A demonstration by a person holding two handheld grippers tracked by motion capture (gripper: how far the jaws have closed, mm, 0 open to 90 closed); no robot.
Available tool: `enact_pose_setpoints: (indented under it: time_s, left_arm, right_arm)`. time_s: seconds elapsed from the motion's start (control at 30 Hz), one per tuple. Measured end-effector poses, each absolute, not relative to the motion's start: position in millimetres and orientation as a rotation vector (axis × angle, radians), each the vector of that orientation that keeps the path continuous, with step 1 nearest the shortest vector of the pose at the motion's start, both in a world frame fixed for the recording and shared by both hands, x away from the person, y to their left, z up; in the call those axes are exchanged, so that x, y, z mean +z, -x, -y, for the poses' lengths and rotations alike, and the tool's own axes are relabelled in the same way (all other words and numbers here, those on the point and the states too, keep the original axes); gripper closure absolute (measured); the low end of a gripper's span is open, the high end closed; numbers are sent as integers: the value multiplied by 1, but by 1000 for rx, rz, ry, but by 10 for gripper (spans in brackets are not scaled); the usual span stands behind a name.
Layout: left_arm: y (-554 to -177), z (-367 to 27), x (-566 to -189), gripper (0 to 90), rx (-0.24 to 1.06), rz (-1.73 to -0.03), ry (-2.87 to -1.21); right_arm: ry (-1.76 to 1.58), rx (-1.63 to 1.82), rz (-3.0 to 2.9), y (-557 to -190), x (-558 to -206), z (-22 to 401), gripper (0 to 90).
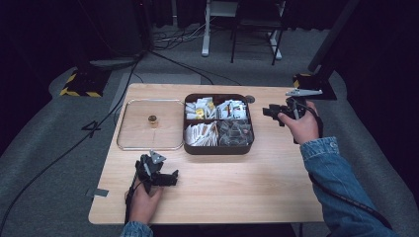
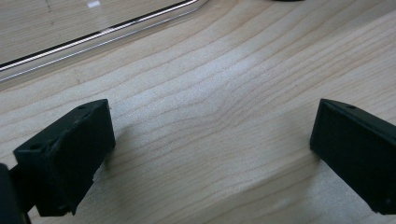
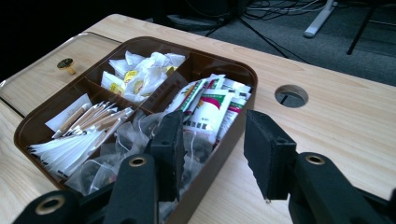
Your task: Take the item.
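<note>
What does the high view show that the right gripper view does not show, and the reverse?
High view: both hands, with the left gripper resting on the table, and the floor around it. Right gripper view: the right gripper up close, jaws apart and holding nothing, and the packets' print. Both: the brown compartment box of packets, the clear lid with its gold knob, the round table hole.

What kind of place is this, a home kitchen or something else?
Probably a recording studio or lab, not a kitchen: a light wooden table stands on grey carpet amid black curtains, black cables trail over the floor, and a yellow-and-black striped stand base sits behind.
</note>
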State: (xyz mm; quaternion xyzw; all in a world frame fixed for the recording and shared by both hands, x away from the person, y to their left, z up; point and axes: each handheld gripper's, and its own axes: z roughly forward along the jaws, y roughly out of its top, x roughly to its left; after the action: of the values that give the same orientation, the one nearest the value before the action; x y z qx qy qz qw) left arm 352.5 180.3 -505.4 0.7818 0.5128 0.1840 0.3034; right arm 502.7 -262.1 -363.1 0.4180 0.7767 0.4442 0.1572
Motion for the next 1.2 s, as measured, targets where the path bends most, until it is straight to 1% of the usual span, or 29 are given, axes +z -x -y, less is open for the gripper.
enact_pose_setpoints:
  time_s: [0.23, 0.53, 0.87, 1.2]
  left_arm:
    - [-348, -186, -506, 0, 498, -1376, -2061]
    - [-352, -186, -506, 1, 497, -1384, -2056]
    - [-355, -185, -506, 1, 498, -1398, -2048]
    - [-359, -186, -505, 1, 509, -1404, -2048]
  right_arm:
    - [-1165, 1260, -2261, -521, -363, 237, 588]
    - [-1136, 1211, -2276, -544, -372, 210, 577]
    - [-1216, 1151, -2326, -570, -403, 187, 578]
    - [-1265, 1061, -2382, -583, -424, 166, 574]
